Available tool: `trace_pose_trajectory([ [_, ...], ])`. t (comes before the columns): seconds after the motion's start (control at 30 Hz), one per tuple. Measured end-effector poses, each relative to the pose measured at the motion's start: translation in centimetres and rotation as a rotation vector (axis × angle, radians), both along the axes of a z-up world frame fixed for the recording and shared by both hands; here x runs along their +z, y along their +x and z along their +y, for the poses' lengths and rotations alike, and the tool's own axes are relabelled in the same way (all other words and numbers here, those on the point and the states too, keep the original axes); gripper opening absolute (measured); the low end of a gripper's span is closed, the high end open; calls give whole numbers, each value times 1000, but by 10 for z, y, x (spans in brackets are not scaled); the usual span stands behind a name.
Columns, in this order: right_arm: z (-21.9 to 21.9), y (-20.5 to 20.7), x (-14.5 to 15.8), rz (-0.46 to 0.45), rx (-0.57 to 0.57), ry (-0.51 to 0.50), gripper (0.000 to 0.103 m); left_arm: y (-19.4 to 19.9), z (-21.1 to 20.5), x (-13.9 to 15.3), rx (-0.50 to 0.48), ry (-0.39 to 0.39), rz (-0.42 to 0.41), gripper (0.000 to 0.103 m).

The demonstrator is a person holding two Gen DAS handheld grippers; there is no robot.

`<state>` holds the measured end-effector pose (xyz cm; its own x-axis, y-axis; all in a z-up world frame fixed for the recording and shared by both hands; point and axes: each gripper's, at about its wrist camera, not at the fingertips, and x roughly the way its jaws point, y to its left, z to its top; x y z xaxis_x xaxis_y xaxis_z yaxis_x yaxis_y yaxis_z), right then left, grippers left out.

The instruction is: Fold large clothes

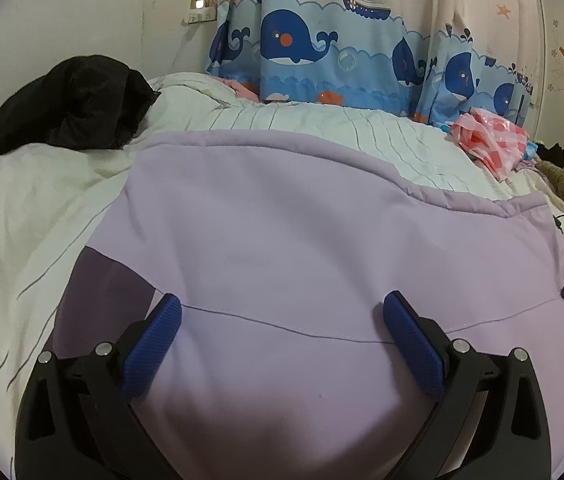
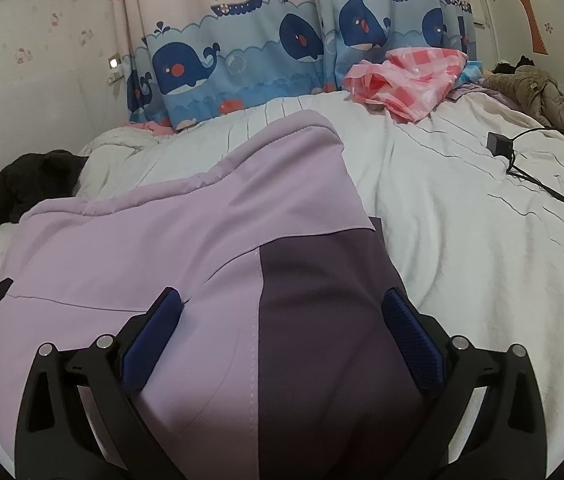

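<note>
A white quilted bed [image 1: 41, 208] fills the middle of both views. At the left edge lies a crumpled black jacket [image 1: 65, 100]. Across the top hangs a curtain [image 1: 322, 52] printed with blue whales and sailboats. A pink checked plastic bag [image 2: 410, 80] sits at upper right, beside a brown coat [image 2: 534, 92]. A black charger [image 2: 500, 144] with its cable rests at right. An orange tree sticker [image 2: 522, 0] marks the wall.

Both the left gripper [image 1: 282, 312] and the right gripper [image 2: 281, 306] have black angular arms with triangular cutouts, round silver screws at the joints, and blue, finely textured pads [image 1: 412, 338] on the fingers.
</note>
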<state>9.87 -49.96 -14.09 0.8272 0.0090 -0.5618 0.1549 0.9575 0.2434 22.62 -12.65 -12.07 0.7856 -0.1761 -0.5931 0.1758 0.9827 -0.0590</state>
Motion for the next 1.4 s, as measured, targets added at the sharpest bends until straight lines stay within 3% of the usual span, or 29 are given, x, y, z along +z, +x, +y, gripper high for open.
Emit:
trace_pose_trajectory([
  [0.17,-4,6,2,103,40,62,97,-14,12,4,-15,-15,34,96],
  [0.2,-8,1,7,149,63,95,97,-23,17,5,-17,-25,43,96],
  [0.27,-20,-28,20,141,81,175,97,-46,35,9,6,-68,25,96],
  [0.33,-38,-75,26,95,48,272,97,-68,74,27,216,-131,-93,96],
  [0.37,-45,-92,26,96,32,291,97,-78,105,36,294,-239,-97,96],
  [0.4,-52,-111,24,103,19,303,97,-78,122,40,295,-303,-42,96],
  [0.43,-59,-126,21,111,8,312,97,-79,136,44,292,-345,-13,96],
  [0.47,-65,-141,13,141,-3,328,97,-89,146,54,290,-338,-49,96],
  [0.53,-75,-152,-6,221,13,391,97,-102,149,67,266,-263,-93,96],
  [0.57,-79,-154,-10,228,16,420,97,-107,150,70,226,-253,-70,96],
  [0.63,-85,-158,-13,192,26,499,97,-112,156,65,161,-324,20,96],
  [0.7,-87,-154,-14,152,60,613,97,-112,165,49,109,-460,161,96],
  [0.83,-64,-132,-12,179,163,636,97,-112,174,21,113,-623,297,96],
  [0.97,-46,-115,-20,262,213,600,97,-113,174,3,115,-693,370,96],
  [1.13,-58,-99,-20,243,137,671,97,-93,163,-25,134,-684,508,96],
  [1.2,-61,-94,-21,246,113,701,97,-85,157,-36,125,-721,539,96],
  [1.23,-62,-93,-20,241,110,725,97,-84,154,-38,114,-737,545,96],
  [1.27,-64,-95,-16,200,127,764,97,-85,151,-35,90,-778,515,96],
  [1.33,-68,-101,-13,123,171,822,97,-91,146,-18,66,-783,421,96],
  [1.4,-71,-98,-23,168,165,813,96,-90,139,-13,47,-758,378,96],
])
